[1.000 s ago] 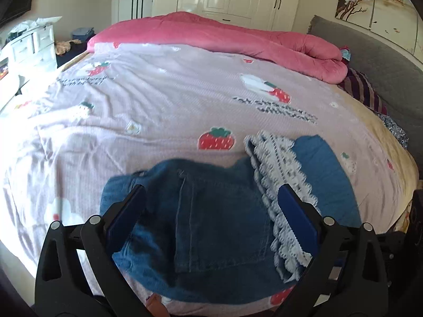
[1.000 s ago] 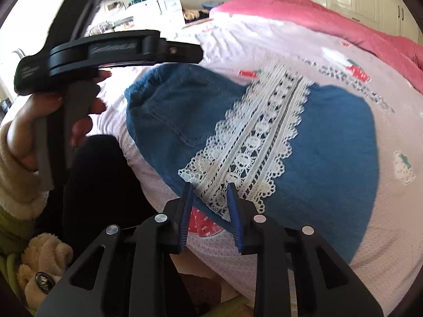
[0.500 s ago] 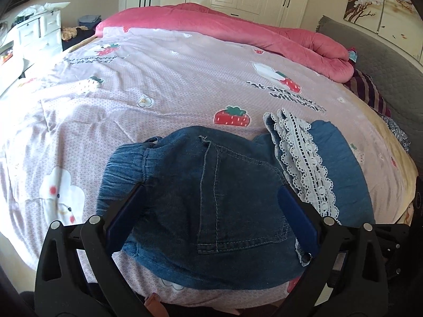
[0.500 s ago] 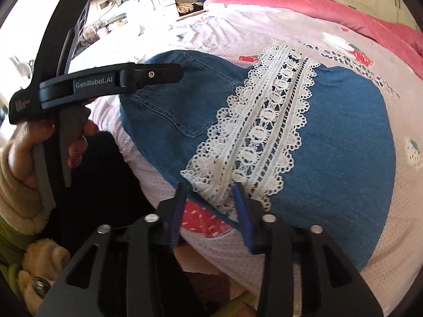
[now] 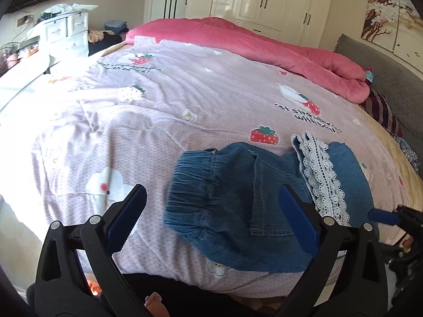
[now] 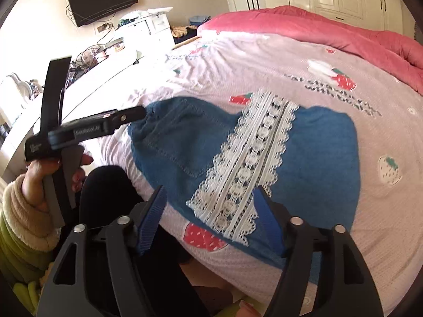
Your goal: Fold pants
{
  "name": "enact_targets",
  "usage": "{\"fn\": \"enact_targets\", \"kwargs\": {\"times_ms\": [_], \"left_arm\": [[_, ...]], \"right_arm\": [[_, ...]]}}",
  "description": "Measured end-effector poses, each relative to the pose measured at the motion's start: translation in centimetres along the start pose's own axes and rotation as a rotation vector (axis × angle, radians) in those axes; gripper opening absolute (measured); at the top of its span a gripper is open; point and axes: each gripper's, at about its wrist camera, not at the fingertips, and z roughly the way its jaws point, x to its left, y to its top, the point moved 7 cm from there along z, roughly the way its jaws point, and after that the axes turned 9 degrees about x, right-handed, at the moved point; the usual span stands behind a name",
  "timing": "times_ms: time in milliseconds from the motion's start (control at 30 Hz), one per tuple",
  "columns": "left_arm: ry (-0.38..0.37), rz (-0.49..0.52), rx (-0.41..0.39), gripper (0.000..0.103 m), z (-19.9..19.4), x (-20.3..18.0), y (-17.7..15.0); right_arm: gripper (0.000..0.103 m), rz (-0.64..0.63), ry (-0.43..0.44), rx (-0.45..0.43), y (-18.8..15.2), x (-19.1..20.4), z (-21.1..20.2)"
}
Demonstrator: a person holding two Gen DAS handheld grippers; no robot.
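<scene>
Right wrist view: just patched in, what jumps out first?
The folded denim pants lie near the bed's front edge on the strawberry-print sheet, with a white lace band running across them. Both the right gripper and the left gripper are open, holding nothing. A pink quilt is bunched along the far side.

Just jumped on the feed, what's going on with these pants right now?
A person holds a gripper in each hand over a bed. The denim pants lie folded near the bed's edge, with their white lace trim on top. Both the left gripper and the right gripper are open and holding nothing, the right one poised above the lace end.
</scene>
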Motion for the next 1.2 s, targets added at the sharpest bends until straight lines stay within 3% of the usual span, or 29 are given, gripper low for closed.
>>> {"fn": "enact_targets", "kwargs": {"times_ms": [267,500,800,1200], "left_arm": [[0.016,-0.015,0.004,0.093,-0.1,1.7,-0.5],[0.032,-0.017,0.025,0.093,0.4,2.8,-1.3],[-0.015,-0.022,0.091,0.093,1.4,2.8,-2.9],[-0.075,-0.013,0.160,0.093,3.8,2.1,-4.1]], "right_arm": [[0.084,-0.013,-0.027,-0.026,2.8,-0.2,-0.2],[0.089,-0.042,-0.028,-0.035,6.3,0.2,0.8],[0.090,-0.097,0.002,-0.008,11.6,1.5,3.9],[0.091,-0.276,0.118,0.203,14.4,5.7,12.3]]}}
